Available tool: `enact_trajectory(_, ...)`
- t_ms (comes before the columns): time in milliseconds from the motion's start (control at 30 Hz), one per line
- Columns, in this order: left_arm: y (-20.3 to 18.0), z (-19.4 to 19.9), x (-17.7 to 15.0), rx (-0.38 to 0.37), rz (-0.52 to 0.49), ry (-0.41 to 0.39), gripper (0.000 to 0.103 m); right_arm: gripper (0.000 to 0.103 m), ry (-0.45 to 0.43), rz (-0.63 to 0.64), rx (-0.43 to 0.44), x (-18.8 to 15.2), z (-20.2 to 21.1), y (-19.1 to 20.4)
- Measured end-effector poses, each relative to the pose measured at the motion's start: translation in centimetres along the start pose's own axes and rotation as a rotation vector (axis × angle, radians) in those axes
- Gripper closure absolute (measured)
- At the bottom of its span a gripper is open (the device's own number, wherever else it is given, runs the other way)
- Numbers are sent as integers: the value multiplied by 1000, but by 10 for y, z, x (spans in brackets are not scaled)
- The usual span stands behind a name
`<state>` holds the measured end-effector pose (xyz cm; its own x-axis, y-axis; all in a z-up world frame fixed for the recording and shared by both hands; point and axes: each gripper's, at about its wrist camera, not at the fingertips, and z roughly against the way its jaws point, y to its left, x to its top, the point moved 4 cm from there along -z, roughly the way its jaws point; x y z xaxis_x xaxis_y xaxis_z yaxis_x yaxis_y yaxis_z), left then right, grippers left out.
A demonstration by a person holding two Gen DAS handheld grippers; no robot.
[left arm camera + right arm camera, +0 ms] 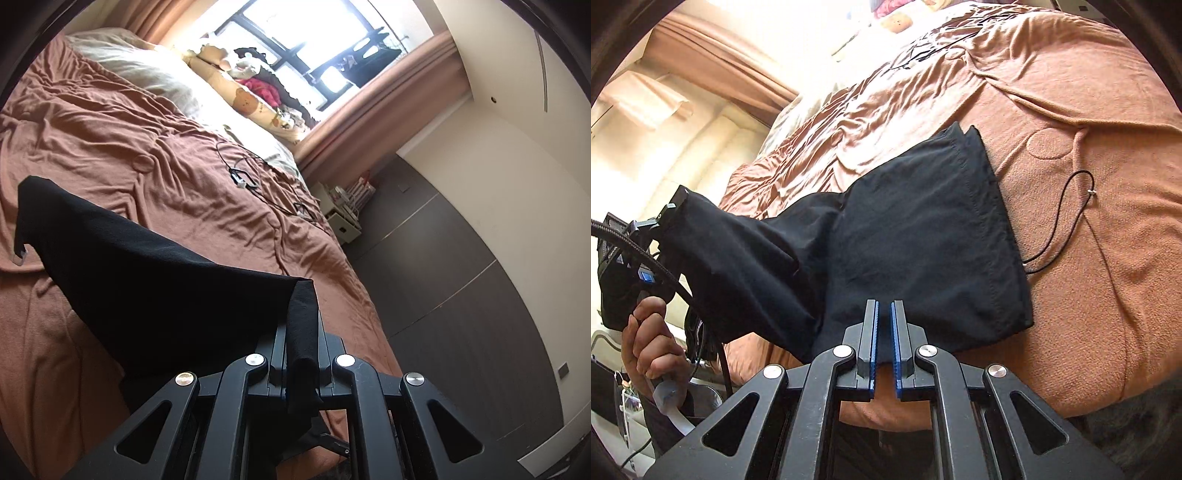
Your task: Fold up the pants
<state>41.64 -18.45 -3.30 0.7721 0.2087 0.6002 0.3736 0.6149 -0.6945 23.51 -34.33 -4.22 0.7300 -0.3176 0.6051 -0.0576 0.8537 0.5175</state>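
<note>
Black pants (923, 240) lie partly folded on the brown bedspread (1071, 110). My left gripper (301, 332) is shut on one end of the pants (147, 280) and holds it lifted above the bed. It also shows at the left of the right wrist view (665, 218), with the cloth draped from it. My right gripper (883, 306) hovers over the near edge of the pants. Its blue-padded fingers (873, 332) stand a narrow gap apart with nothing between them.
A black cable (1067, 221) lies on the bedspread right of the pants. More cables (251, 173) lie further up the bed. Pillows (155, 74) and a pile of clothes (258, 88) sit by the window. A bedside table (343, 218) stands at the bed's right.
</note>
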Motion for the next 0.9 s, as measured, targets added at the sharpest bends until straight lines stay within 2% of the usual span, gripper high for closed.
enact_trajectory(233,-39,-61,-27,-46,-88,136,94,99,-38,-61,-17,-2,30,-27)
enact_trajectory(433,-58,-100,-55,-52,-142,239,94,99,-56,-98,-33,-7,49,-49)
enact_trajectory(633,-59,-111,-87,-70,-136,312,94,99,-57,-144,-42,-13,58,-67)
enact_trajectory(900,-54,-102,-119,-81,-113,359,94,99,-67,-142,-38,-18,71,-69)
